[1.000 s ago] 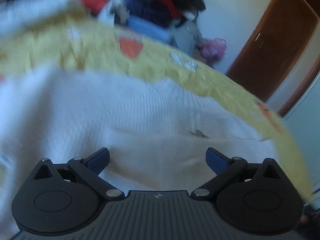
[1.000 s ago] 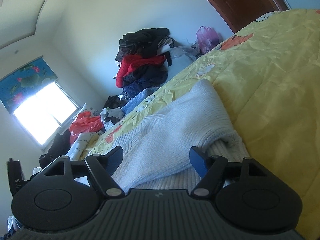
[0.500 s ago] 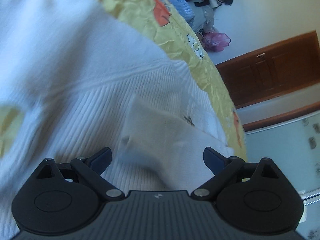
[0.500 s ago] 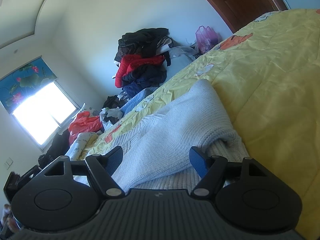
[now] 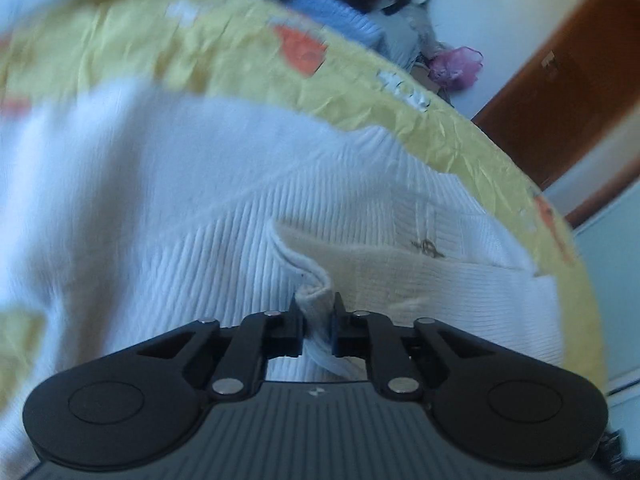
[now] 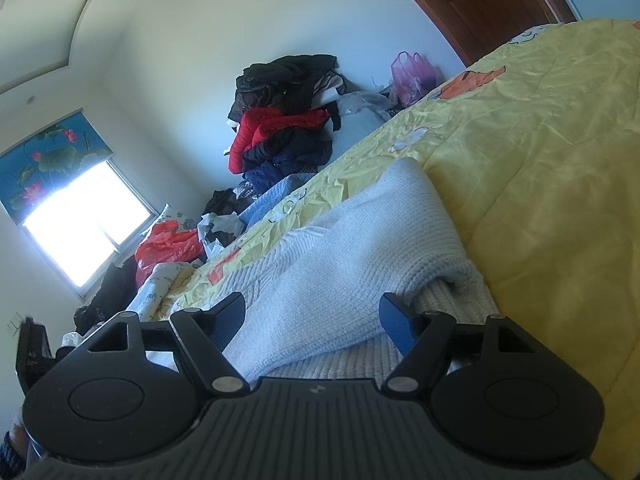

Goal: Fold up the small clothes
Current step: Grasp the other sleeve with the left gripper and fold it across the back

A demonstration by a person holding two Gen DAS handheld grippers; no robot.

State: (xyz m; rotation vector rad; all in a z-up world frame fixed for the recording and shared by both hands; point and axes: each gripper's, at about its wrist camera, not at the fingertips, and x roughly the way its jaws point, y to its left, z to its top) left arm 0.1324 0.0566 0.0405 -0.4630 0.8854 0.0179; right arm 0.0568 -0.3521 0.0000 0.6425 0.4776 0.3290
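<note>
A white ribbed knit sweater lies spread on the yellow bedspread. My left gripper is shut on a pinched fold of the sweater's edge, near its small label, and the cloth bunches up between the pads. In the right wrist view the same sweater shows a folded sleeve running away from me. My right gripper hovers low over that sleeve with its blue pads wide apart, open, touching nothing that I can see.
A tall heap of dark and red clothes sits past the bed's far edge, with a pink bag and a brown door to the right. A bright window and an orange bag lie to the left.
The left gripper's jaws went from wide open to shut, pinching a fold of the sweater's edge, and its view swung. The right gripper kept still and open.
</note>
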